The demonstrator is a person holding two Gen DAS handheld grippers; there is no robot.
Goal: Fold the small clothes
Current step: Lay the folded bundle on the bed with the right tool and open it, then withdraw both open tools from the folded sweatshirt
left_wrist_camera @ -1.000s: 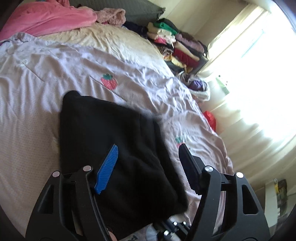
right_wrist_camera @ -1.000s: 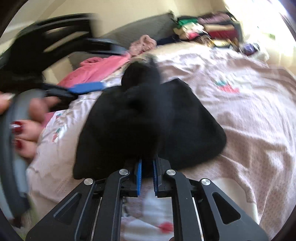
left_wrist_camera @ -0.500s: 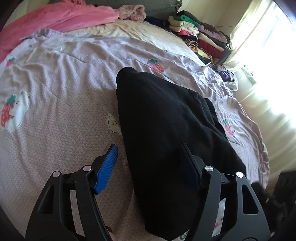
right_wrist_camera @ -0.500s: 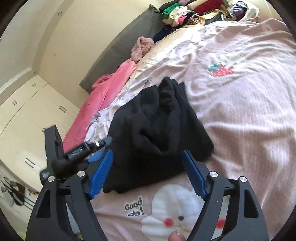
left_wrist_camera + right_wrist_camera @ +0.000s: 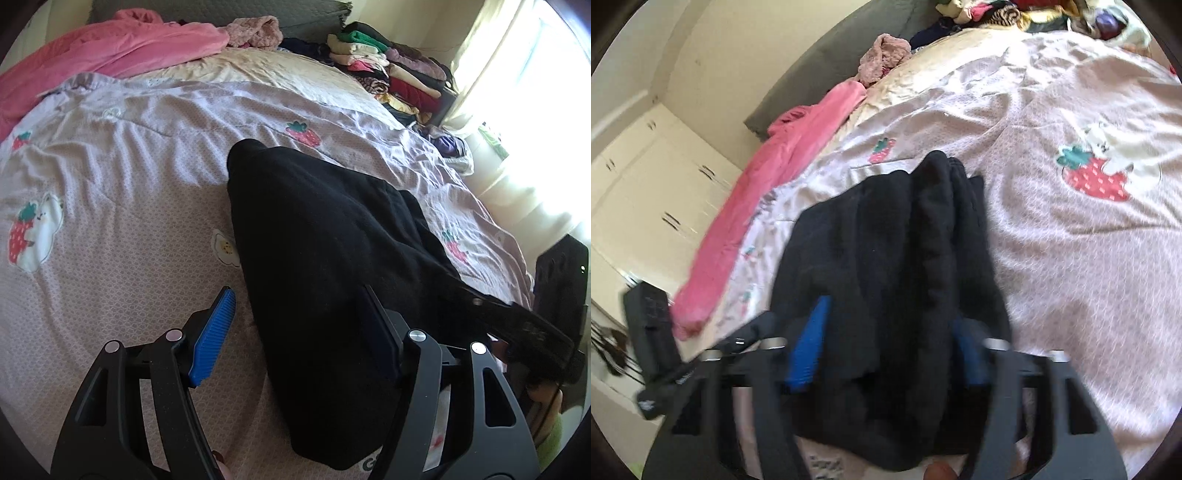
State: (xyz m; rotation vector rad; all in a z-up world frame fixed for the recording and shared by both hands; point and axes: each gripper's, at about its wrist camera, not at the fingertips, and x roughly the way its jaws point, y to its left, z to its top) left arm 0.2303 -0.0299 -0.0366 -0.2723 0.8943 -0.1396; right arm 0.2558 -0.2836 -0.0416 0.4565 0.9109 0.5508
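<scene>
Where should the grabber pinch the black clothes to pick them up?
Probably the near thick edge of the black clothes, coming from the front. There the folded layers bunch between the open right gripper fingers, so one pinch might catch them all.

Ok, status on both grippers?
Left gripper open. Right gripper open, straddling black garment. Garment bunched on bedspread. Nothing blocking.

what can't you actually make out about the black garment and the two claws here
- Black garment, left wrist view: near hem cut off behind the left claw, so the fold's finish is unclear.
- Right claw, right wrist view: motion blur; the garment fills the open gap, contact with the pads uncertain.
- Garment type: too dark to tell in either view.
- Stacked clothes: too small to identify.
</scene>
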